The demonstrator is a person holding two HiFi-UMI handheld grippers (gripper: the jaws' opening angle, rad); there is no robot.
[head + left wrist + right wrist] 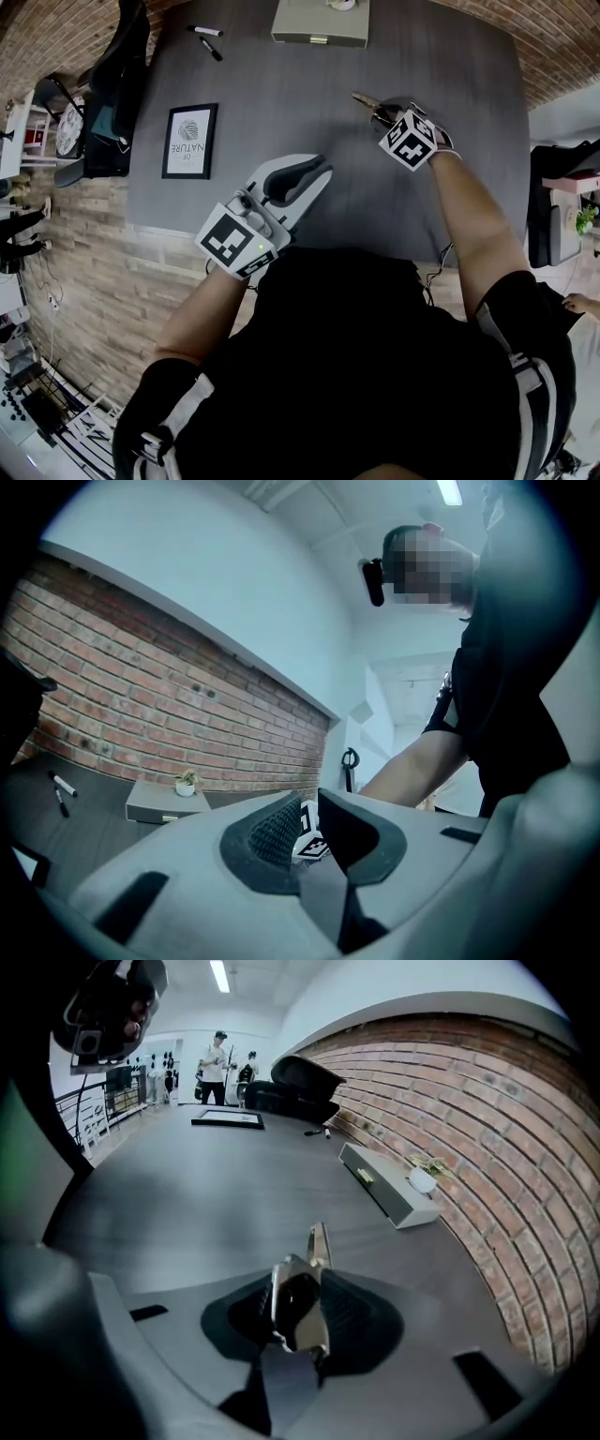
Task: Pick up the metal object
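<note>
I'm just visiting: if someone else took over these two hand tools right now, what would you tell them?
Left gripper: jaws slightly apart, empty, held level near the table edge.
Right gripper: jaws closed on the metal object, pointing down at the table.
Done: metal object gripped.
Left: lift it clear; I can't tell whether it is off the table yet.

Office-like room: brick wall (169,696), grey table (309,103), framed print (189,141), markers (204,31).
</note>
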